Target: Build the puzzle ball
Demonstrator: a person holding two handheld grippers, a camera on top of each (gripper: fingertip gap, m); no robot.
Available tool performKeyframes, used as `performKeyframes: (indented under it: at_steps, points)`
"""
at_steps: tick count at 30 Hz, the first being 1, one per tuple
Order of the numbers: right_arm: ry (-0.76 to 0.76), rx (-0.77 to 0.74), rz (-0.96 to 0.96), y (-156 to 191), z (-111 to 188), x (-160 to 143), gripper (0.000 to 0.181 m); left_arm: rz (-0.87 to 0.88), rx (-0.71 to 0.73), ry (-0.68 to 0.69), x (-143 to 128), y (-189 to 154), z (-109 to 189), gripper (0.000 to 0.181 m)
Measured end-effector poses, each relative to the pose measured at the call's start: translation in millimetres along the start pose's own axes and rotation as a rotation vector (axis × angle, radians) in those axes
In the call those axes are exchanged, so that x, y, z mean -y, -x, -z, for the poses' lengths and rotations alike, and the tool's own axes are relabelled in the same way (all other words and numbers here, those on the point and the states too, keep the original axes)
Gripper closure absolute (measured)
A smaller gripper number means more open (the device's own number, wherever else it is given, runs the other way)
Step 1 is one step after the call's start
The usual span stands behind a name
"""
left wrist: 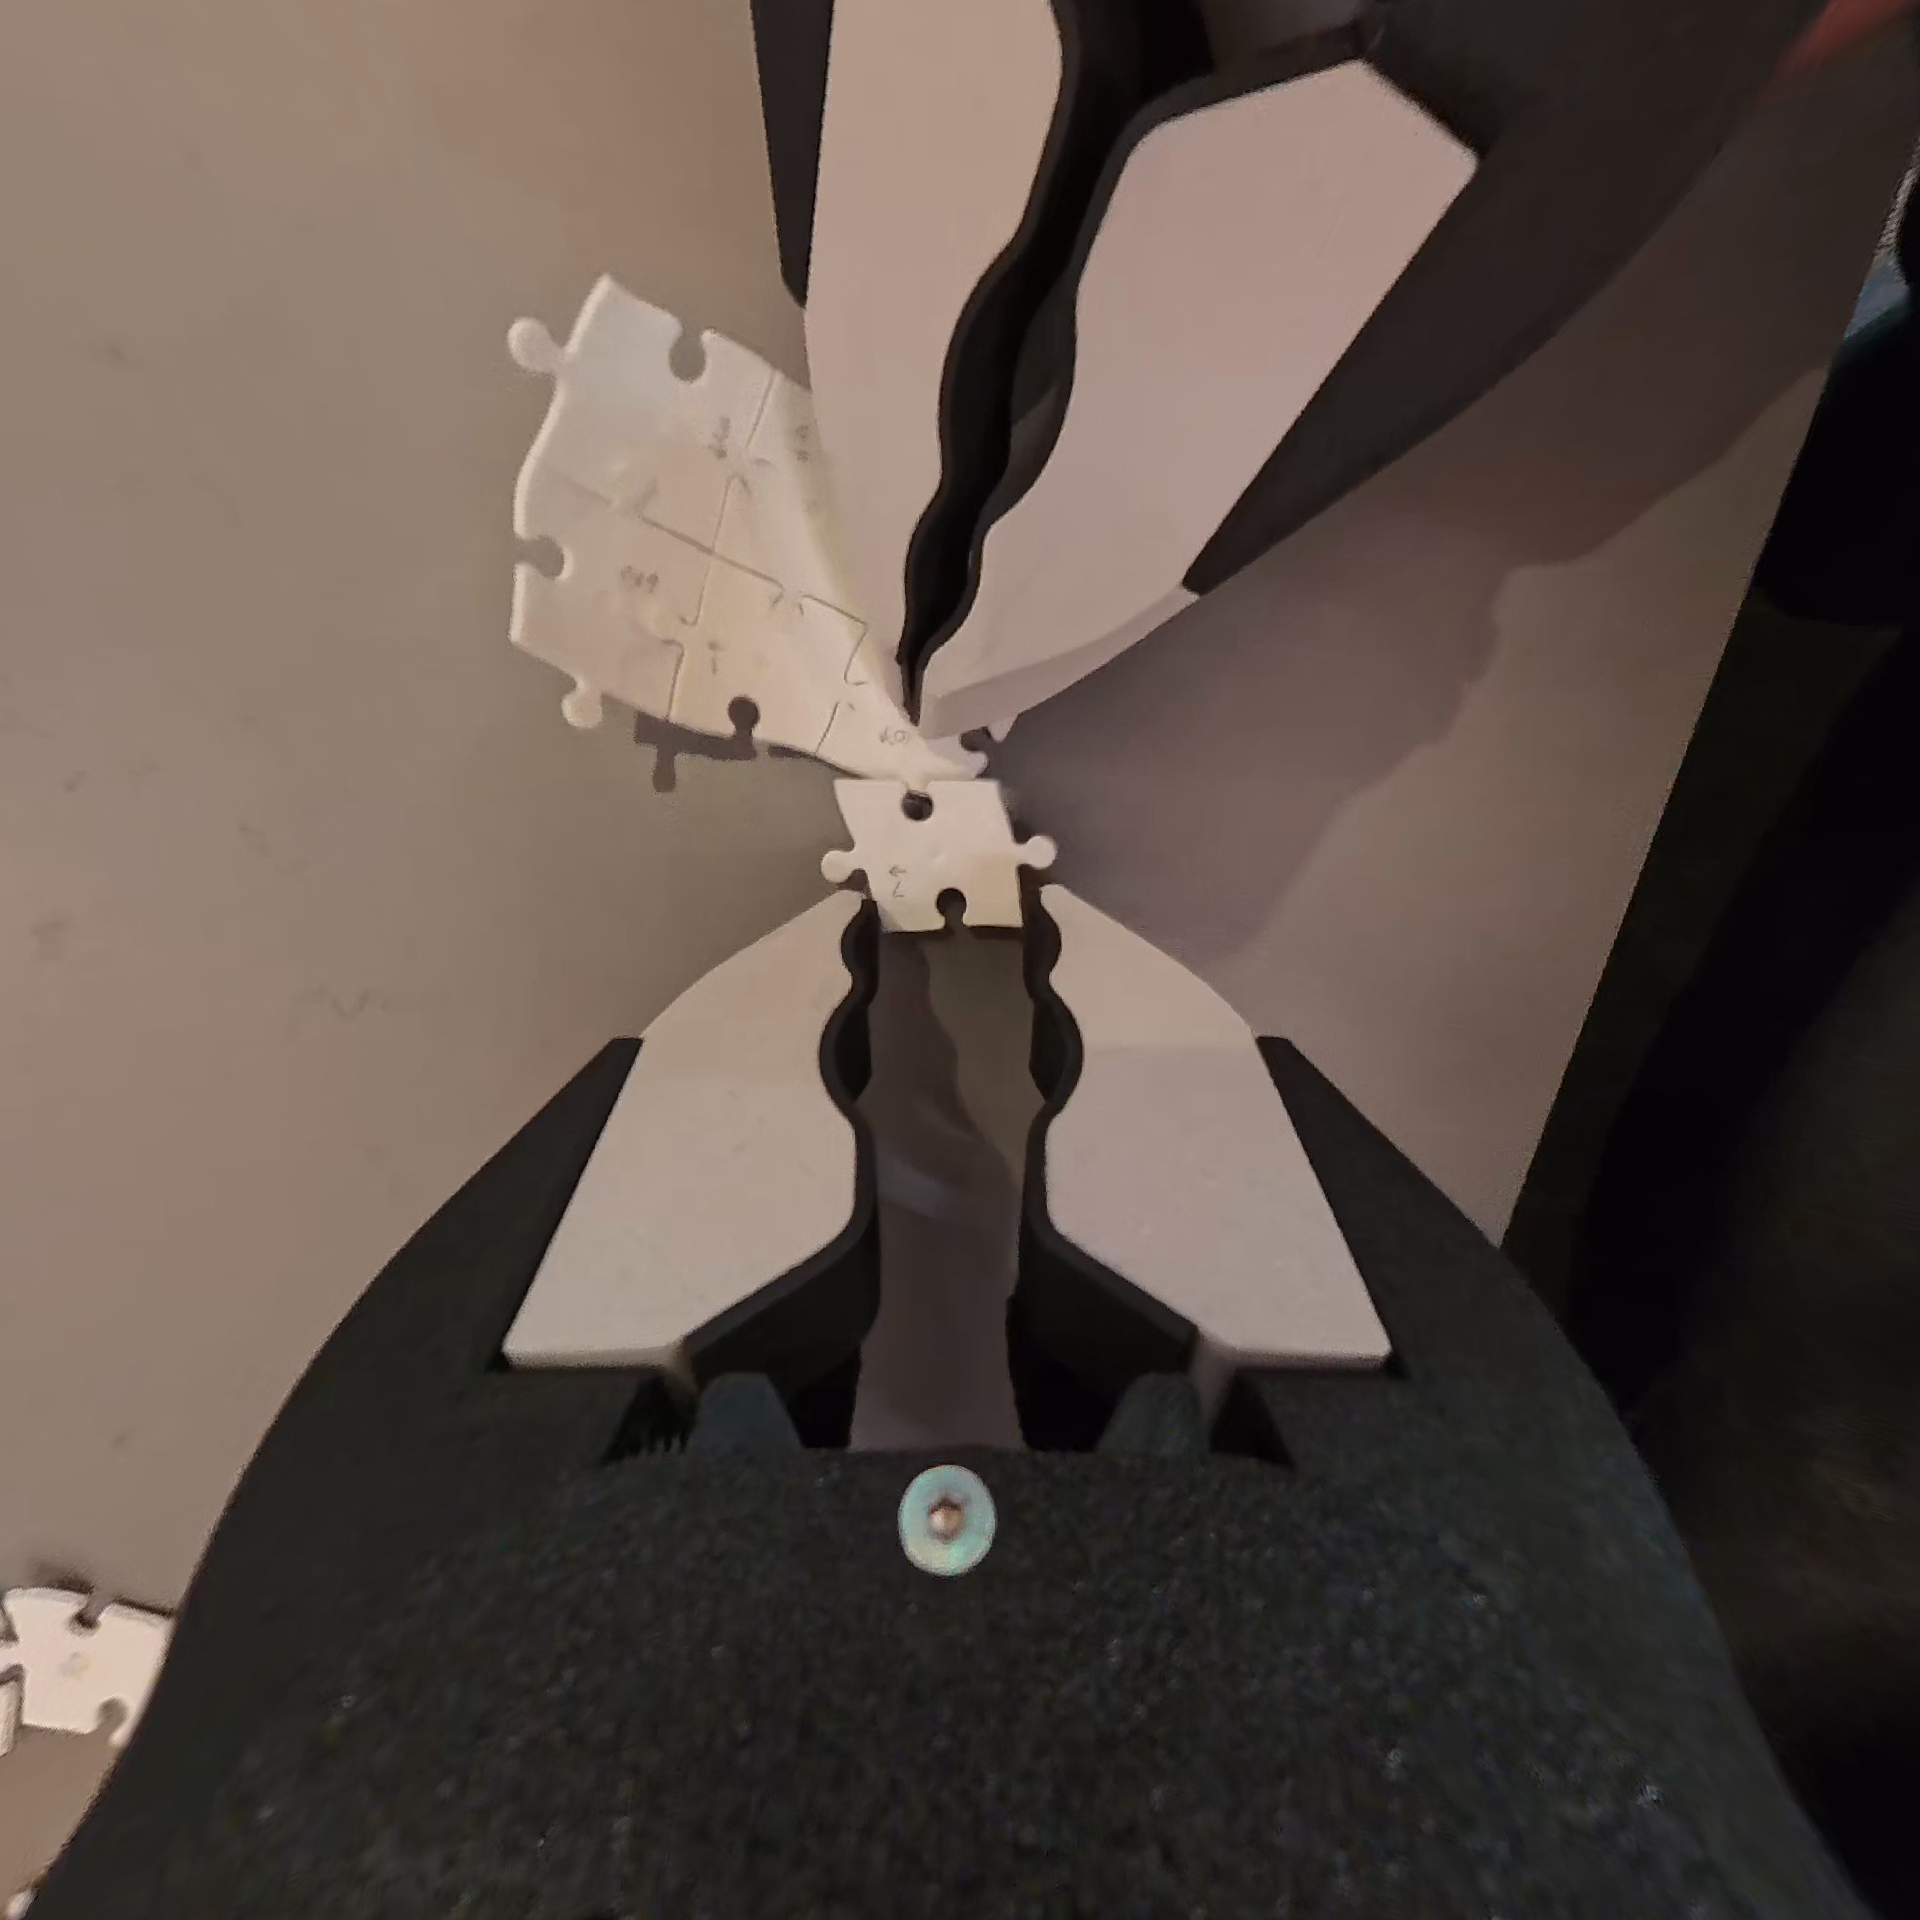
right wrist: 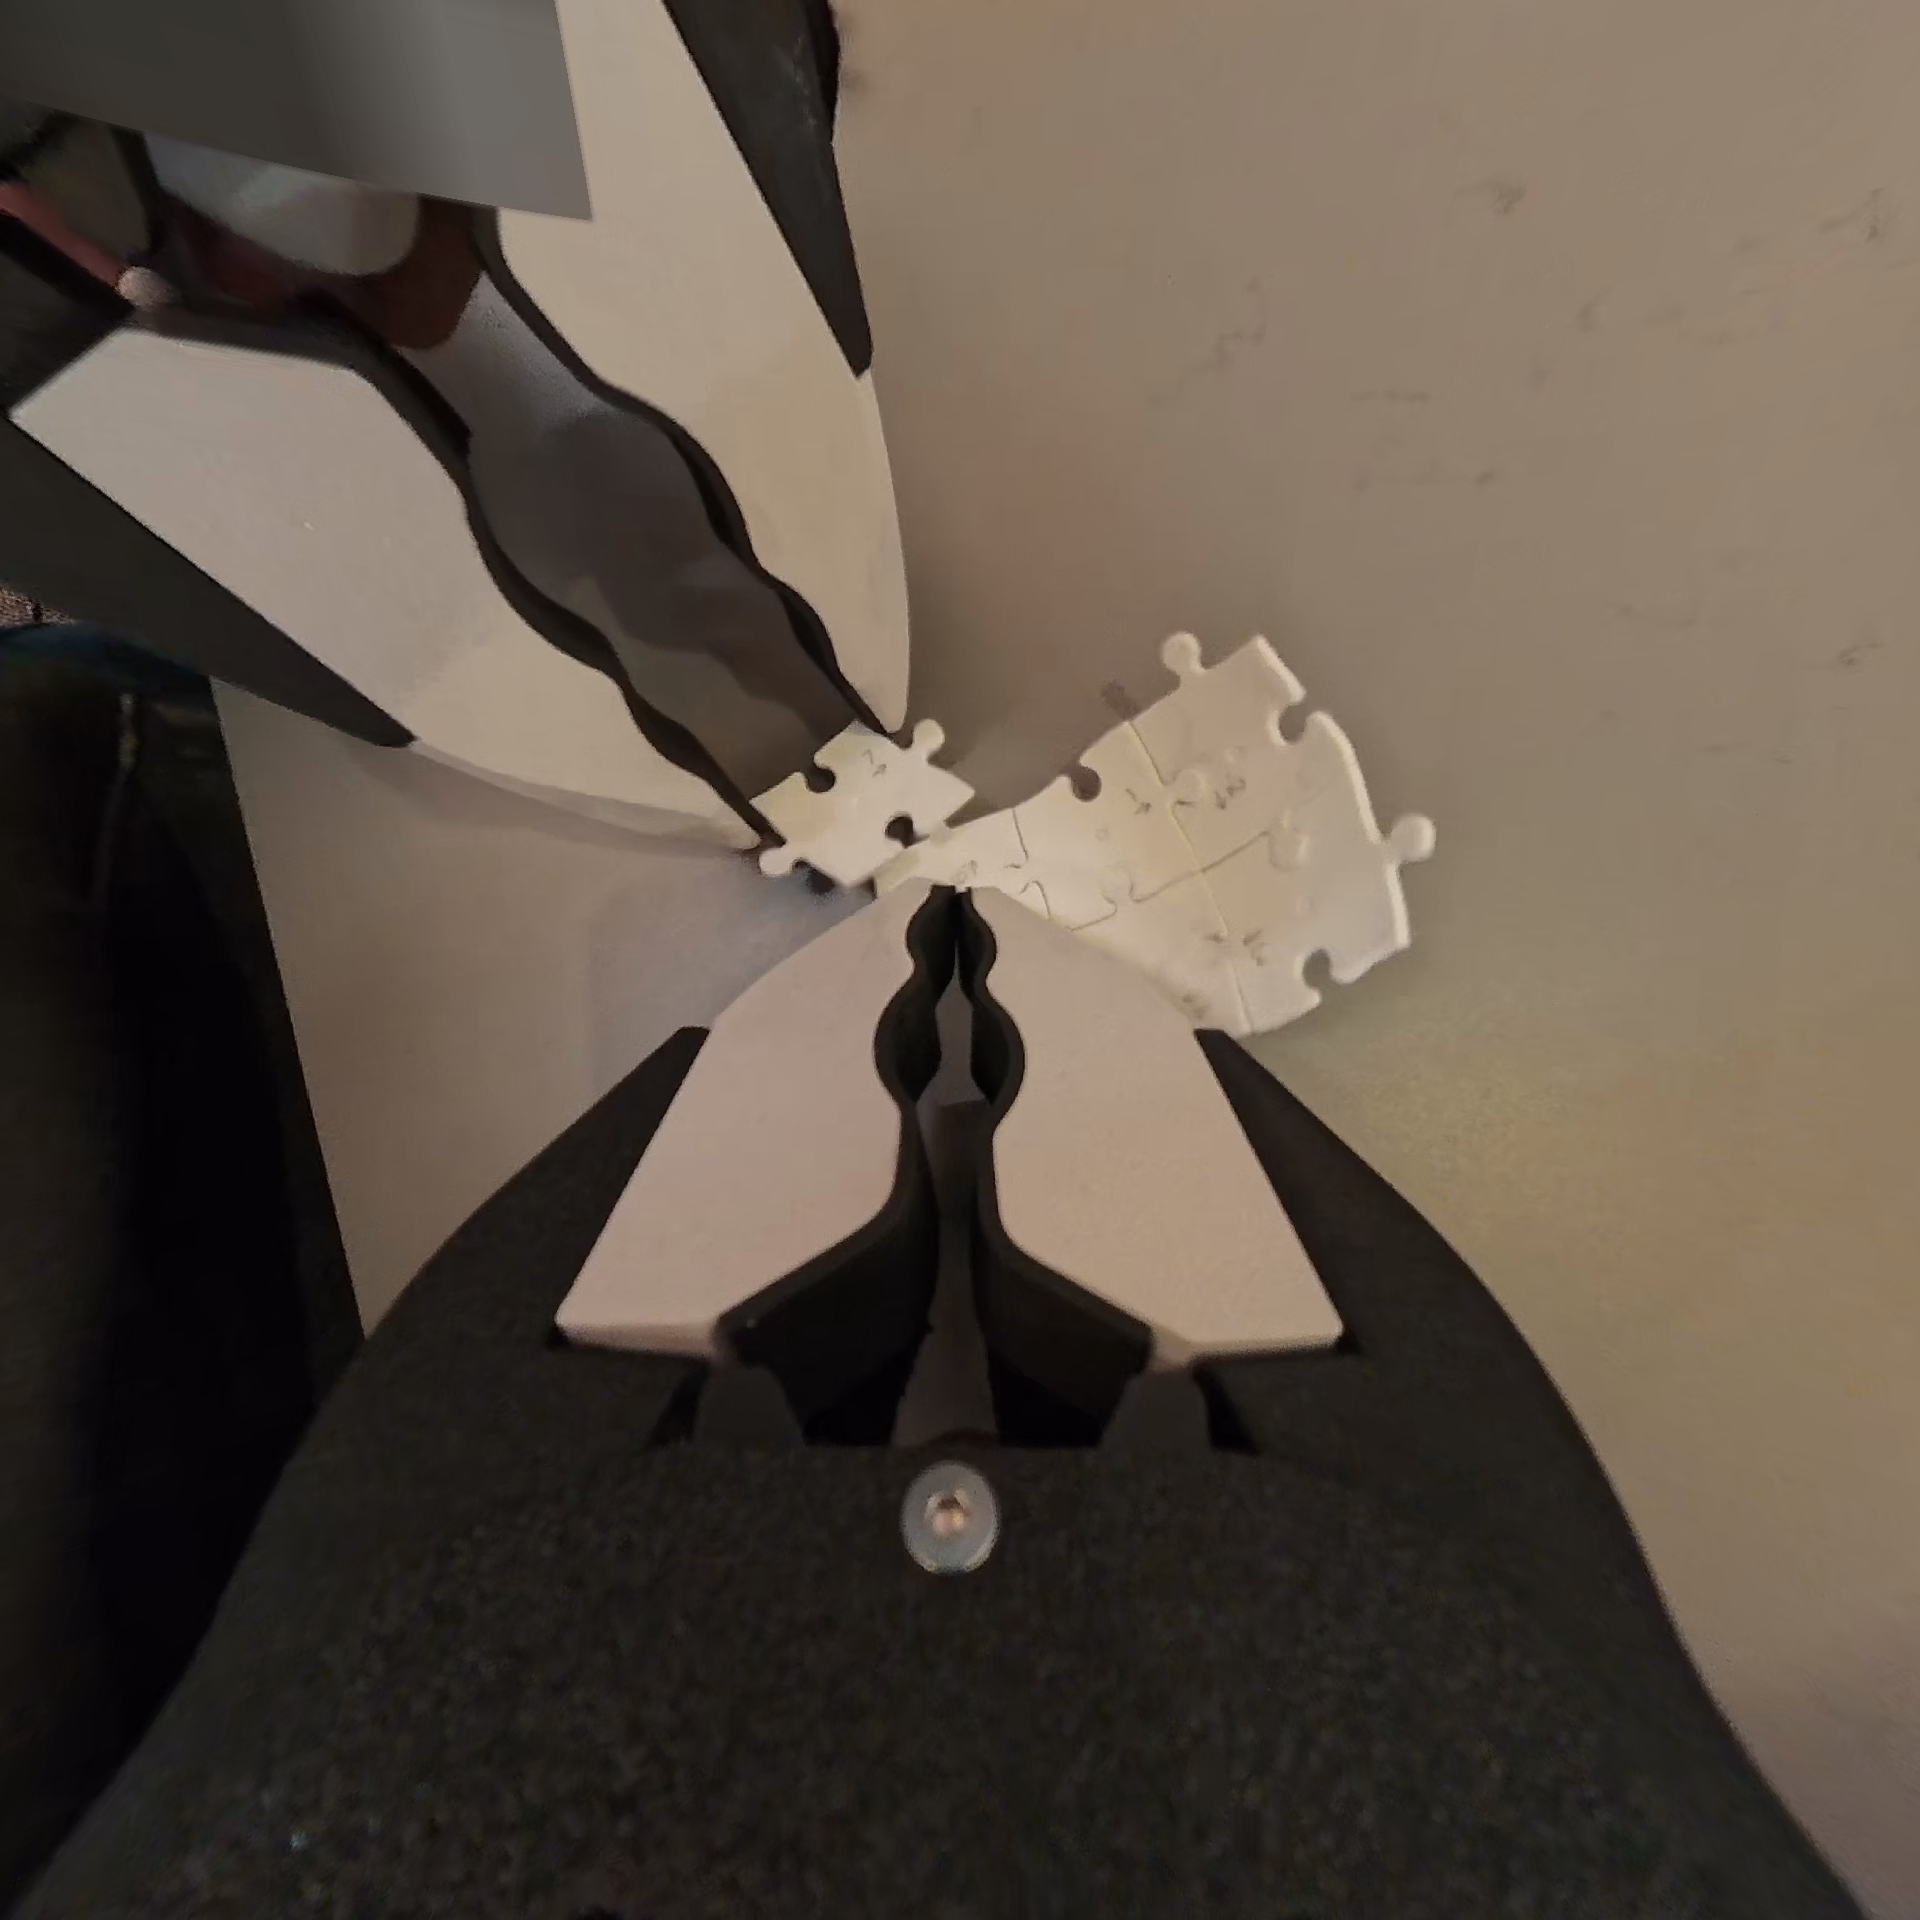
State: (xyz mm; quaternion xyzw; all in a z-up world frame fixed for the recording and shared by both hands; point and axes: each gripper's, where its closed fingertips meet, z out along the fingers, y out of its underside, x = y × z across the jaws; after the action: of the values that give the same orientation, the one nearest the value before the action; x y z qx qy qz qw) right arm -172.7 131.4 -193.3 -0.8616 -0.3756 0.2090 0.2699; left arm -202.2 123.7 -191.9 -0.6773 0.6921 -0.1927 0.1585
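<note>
The left gripper [left wrist: 948, 914] pinches a single white puzzle piece [left wrist: 935, 857]; the right gripper [right wrist: 956, 899], nearly closed, clamps the joined curved section [right wrist: 1226, 883], edges meeting above a plain beige tabletop [left wrist: 260, 935], spare pieces [left wrist: 73, 1673] nearby.

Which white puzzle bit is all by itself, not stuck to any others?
The single piece gripped edge to edge by the left gripper. The right gripper pinches a curved patch of several joined pieces, and more joined pieces lie on the table.

Both views are dim and warm-toned, with soft shadows on the table [left wrist: 260, 727]. Wide-angle distortion bends the edges; close parts look blurred
</note>
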Motion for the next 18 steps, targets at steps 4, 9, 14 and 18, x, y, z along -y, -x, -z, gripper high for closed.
performKeyframes:
  at_steps: [4,9,14,18]
  points:
    - [0.001,0.008,0.0,-0.1,-0.1,0.2,0.181,-0.023,0.003,0.002,-0.4,1.6,0.9,0.155]
    - [0.006,0.015,0.012,-0.3,0.2,0.1,0.181,-0.085,-0.003,0.01,1.7,8.4,5.5,0.155]
    - [0.009,0.018,0.015,-0.7,0.9,-0.7,0.181,-0.194,-0.023,0.036,6.2,15.4,8.7,0.155]
    - [0.011,0.017,0.019,-0.8,0.8,-0.7,0.181,-0.256,-0.057,0.069,5.2,16.2,7.2,0.155]
